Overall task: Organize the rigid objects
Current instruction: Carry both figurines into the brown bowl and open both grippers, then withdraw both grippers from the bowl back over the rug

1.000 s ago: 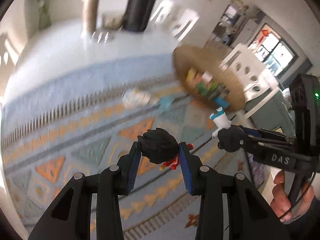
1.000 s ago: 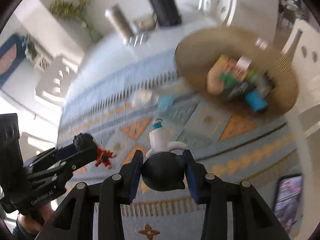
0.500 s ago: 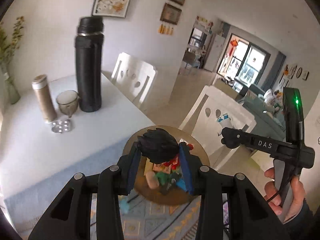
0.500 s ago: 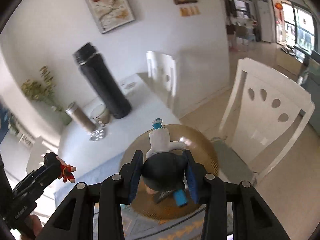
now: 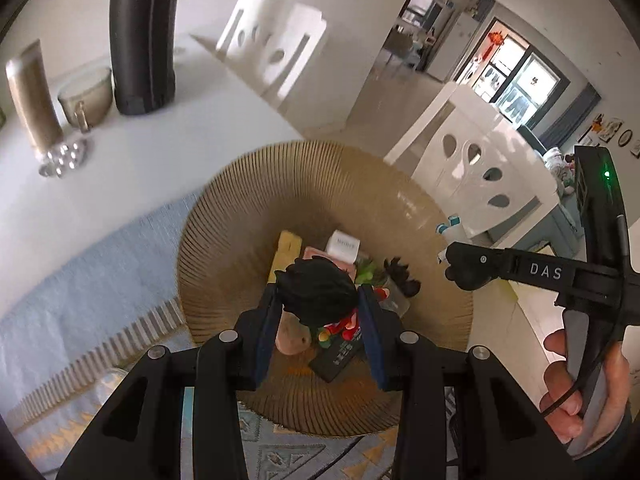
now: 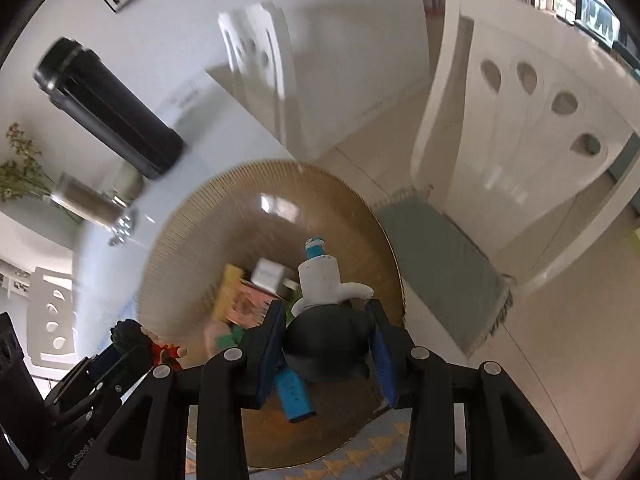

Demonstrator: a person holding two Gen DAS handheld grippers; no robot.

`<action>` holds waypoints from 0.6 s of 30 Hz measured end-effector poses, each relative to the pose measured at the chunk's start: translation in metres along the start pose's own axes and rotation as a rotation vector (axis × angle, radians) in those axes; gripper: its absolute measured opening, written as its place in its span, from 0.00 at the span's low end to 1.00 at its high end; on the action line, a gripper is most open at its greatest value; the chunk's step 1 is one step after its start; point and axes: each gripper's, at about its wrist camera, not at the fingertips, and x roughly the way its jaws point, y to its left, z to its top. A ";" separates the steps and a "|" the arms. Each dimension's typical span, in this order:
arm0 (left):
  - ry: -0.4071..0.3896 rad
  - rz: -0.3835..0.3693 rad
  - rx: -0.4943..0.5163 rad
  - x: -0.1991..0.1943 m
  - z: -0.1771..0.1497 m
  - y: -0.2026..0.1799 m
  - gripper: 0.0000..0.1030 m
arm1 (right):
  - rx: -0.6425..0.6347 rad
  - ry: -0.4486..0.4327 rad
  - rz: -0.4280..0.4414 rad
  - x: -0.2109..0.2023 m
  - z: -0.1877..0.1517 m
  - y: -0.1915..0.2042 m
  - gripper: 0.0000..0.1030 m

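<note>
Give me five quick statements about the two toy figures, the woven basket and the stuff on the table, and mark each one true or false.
1. The left gripper holds a black-haired figure in red. True.
2. The right gripper is empty. False: its jaws are shut on a white-bodied figure with a dark head.
3. The woven basket is empty. False: it already holds small boxes and toys, among them a white box.
4. A tall black flask stands on the white table. True.
5. Both figures are over the basket. True, as far as the two wrist views show.
</note>
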 end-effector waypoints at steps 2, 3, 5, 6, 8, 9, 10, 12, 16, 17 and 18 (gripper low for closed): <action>0.019 -0.016 0.000 0.005 -0.001 0.000 0.35 | -0.003 0.018 -0.007 0.005 -0.002 -0.002 0.39; 0.026 -0.021 0.002 0.005 -0.001 -0.001 0.35 | -0.003 0.022 -0.005 0.006 -0.003 -0.002 0.39; 0.044 -0.025 -0.001 0.003 0.002 -0.002 0.59 | -0.006 0.026 0.010 0.005 -0.002 -0.002 0.40; 0.049 -0.025 -0.007 0.001 0.002 -0.001 0.65 | -0.007 0.028 0.011 0.003 -0.001 -0.002 0.41; 0.017 -0.024 -0.019 -0.014 0.002 0.004 0.66 | -0.005 0.001 0.016 -0.010 -0.001 -0.002 0.43; 0.006 -0.021 -0.025 -0.022 0.001 0.007 0.66 | -0.008 -0.013 0.019 -0.016 -0.002 -0.002 0.44; -0.002 -0.023 -0.031 -0.029 0.000 0.011 0.66 | -0.011 -0.029 0.021 -0.024 -0.005 -0.001 0.44; -0.031 -0.020 -0.056 -0.051 -0.005 0.022 0.66 | -0.013 -0.041 0.034 -0.034 -0.008 0.003 0.47; -0.096 0.018 -0.105 -0.098 -0.019 0.046 0.66 | -0.028 -0.043 0.064 -0.049 -0.027 0.019 0.53; -0.113 0.035 -0.119 -0.112 -0.024 0.055 0.66 | -0.031 -0.042 0.072 -0.051 -0.030 0.022 0.54; -0.125 0.048 -0.130 -0.123 -0.027 0.060 0.66 | -0.036 -0.040 0.090 -0.054 -0.036 0.027 0.54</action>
